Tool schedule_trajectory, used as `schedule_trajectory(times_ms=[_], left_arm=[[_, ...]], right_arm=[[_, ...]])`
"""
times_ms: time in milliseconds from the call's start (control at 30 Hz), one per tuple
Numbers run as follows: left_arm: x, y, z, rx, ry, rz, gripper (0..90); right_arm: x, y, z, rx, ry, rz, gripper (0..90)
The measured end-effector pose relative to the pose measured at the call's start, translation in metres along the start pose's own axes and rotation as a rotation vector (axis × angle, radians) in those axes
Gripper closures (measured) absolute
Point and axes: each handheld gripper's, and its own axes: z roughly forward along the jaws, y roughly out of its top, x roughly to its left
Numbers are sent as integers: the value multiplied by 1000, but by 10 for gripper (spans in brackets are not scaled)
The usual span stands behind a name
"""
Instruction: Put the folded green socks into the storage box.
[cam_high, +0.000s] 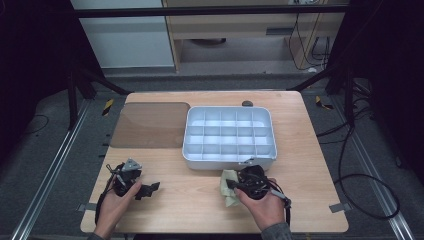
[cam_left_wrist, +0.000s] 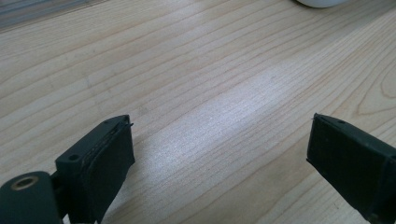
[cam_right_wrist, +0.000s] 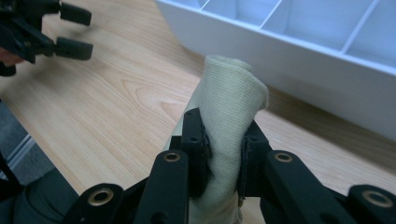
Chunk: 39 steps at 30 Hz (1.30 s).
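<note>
My right tool pinches the cloth just before the white tray; left tool gapes wide, farther off.

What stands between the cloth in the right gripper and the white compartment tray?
Nothing visible does. The right gripper is shut on the folded cloth, and between it and the near wall of the white tray there is just a strip of bare table. The left gripper stands open, far to the side.
</note>
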Motion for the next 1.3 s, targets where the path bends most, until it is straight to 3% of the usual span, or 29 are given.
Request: schedule_trajectory(times_ms=[400, 667, 733, 867, 933, 1167, 1300], left_arm=[[-2, 0, 4, 23, 1, 17, 58], [-1, 0, 8, 27, 12, 16, 51], [0, 1, 10, 15, 28, 8, 47], [2, 3, 11, -13, 50, 15, 46], [6, 3, 11, -23, 74, 0, 45], [17, 0, 11, -18, 94, -48, 46], [17, -1, 11, -14, 98, -31, 44]], right_arm=[[-27, 2, -47, -60, -61, 29, 768], [-48, 13, -79, -66, -145, 35, 768], [-54, 17, -84, -65, -148, 45, 768], [-64, 25, -91, -51, -191, 37, 767], [-68, 32, -95, -49, -212, 35, 767], [-84, 56, -98, -37, -276, 27, 767], [-92, 68, -93, -19, -301, 22, 766]])
